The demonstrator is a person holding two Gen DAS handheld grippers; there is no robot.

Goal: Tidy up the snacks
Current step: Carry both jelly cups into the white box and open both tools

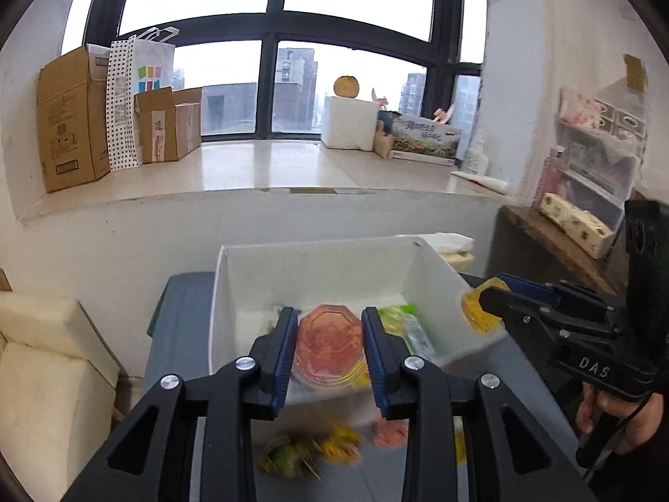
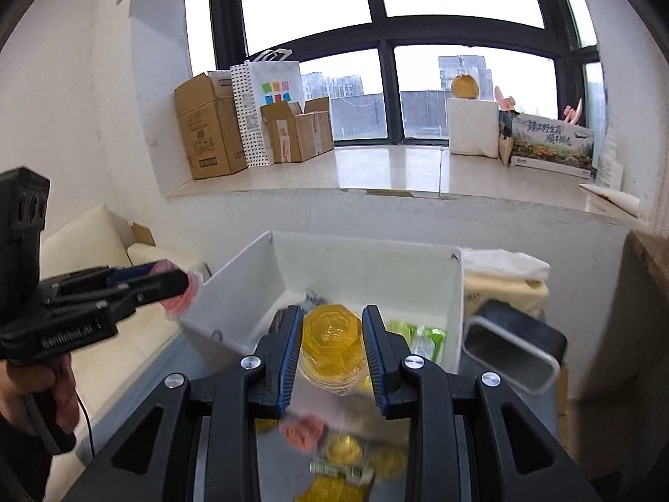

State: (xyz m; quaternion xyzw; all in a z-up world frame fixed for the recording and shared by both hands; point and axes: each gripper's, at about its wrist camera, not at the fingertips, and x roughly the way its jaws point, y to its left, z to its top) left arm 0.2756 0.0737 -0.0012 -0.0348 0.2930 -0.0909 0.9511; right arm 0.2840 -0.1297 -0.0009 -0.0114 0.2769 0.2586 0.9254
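Observation:
My left gripper [image 1: 329,345] is shut on a pink jelly cup [image 1: 328,347], held just in front of and above the near wall of a white bin [image 1: 317,263]. My right gripper [image 2: 332,347] is shut on a yellow jelly cup [image 2: 332,345], also over the bin's [image 2: 368,263] near edge. Each gripper shows in the other's view: the right one [image 1: 485,305] with its yellow cup at the bin's right wall, the left one [image 2: 180,286] with its pink cup at the bin's left. Green snack packets [image 1: 412,326] lie inside the bin [image 2: 422,336].
Loose pink and yellow snacks [image 1: 330,445] lie blurred on the grey table [image 1: 180,326] below the grippers [image 2: 347,447]. A grey container [image 2: 510,353] stands right of the bin. A cream sofa [image 1: 46,359] is at left. Cardboard boxes [image 1: 75,121] line the window sill.

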